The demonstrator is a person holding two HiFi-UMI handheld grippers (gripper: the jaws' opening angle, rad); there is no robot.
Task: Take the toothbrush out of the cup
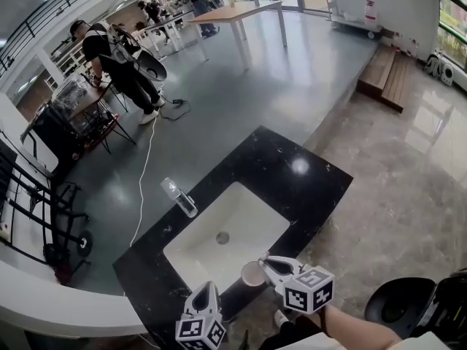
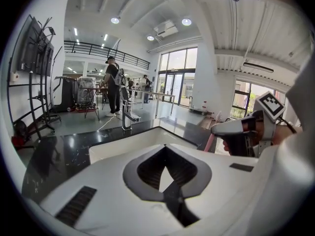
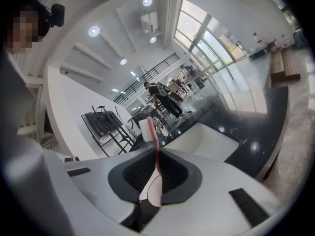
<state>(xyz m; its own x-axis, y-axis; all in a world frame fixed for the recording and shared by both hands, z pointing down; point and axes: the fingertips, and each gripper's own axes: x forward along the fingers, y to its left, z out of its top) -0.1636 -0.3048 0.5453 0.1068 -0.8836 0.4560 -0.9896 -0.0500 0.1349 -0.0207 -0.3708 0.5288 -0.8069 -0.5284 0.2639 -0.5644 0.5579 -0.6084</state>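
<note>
Right tongs (image 3: 157,155) pinch the toothbrush (image 3: 155,140), seemingly upright, bristles topmost.

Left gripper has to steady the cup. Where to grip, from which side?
I'd grip the cup across its round side wall below the rim, coming in level from its left. It stands upright at the counter's near edge, and the right gripper, shut on the toothbrush, occupies its top and right.
</note>
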